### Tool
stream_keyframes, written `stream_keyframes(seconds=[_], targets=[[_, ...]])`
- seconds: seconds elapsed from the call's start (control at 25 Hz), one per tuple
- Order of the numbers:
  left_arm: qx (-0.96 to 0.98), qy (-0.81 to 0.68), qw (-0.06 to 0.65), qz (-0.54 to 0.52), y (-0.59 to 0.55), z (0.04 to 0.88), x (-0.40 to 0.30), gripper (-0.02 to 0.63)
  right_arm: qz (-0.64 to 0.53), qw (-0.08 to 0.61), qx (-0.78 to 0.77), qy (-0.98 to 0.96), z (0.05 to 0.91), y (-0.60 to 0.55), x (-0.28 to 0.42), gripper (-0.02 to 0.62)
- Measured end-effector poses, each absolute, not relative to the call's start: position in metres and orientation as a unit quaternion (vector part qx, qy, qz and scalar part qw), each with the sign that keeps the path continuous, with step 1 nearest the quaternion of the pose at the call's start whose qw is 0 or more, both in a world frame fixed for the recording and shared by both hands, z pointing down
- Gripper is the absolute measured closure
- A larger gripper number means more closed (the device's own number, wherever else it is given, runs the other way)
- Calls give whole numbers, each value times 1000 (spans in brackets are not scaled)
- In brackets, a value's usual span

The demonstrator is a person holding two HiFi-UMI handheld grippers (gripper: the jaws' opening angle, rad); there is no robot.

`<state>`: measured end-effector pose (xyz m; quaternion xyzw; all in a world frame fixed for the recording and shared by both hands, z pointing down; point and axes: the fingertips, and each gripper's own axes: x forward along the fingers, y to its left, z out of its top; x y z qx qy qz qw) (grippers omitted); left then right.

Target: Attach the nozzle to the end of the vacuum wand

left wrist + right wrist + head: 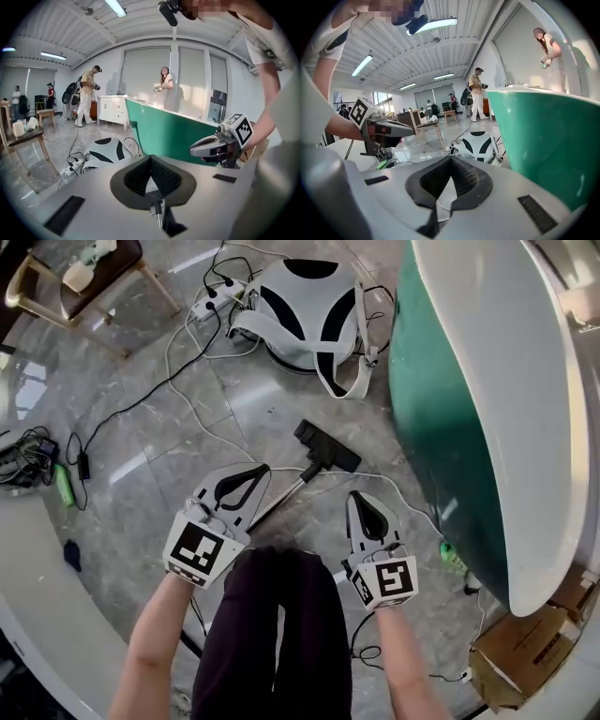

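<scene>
On the grey stone floor [131,488], between the two raised grippers as seen from the head view: vacuum wand [281,498], lying flat, with black nozzle [326,446] at its far end. Seems to sit on the tip of the tube already, neck in line with it; cannot tell from so high whether pushed fully home. Probably lies there alone because it needs no more support.

Left gripper [246,482]: jaws pressed together, nothing between the pads. Same for right gripper [364,507]: closed and empty. Both held up near the body, well above the floor and well apart from wand and nozzle, pointing forward and somewhat down. Suits a pause or a finished step more than a grasp. Confirmed in the left gripper view: below the closed tips, only a small and far piece of the wand and nozzle.

Around: green tub [441,427] at the right, near the nozzle; white and black round device [305,306] further ahead, with cables [141,399] and a power strip [211,304] beside it; wooden chair [84,282] at the top left. Worth minding the thin white cable near the wand, since it could catch if the wand is lifted again.
</scene>
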<state>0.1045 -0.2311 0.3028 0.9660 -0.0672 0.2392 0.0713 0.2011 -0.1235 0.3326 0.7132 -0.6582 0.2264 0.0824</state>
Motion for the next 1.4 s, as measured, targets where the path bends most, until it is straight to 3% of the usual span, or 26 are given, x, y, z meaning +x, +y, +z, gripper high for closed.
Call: stream_keyframes(seconds=[0.32, 0.8, 1.4], targets=[[968, -73, 76, 227, -223, 151, 101, 597, 242, 63, 735, -631, 192, -119, 209, 580], [973, -111, 103, 175, -197, -1, 75, 597, 213, 15, 759, -616, 24, -95, 197, 580], [984, -111, 88, 103, -139, -113, 22, 597, 137, -8, 754, -642, -93, -29, 144, 578]])
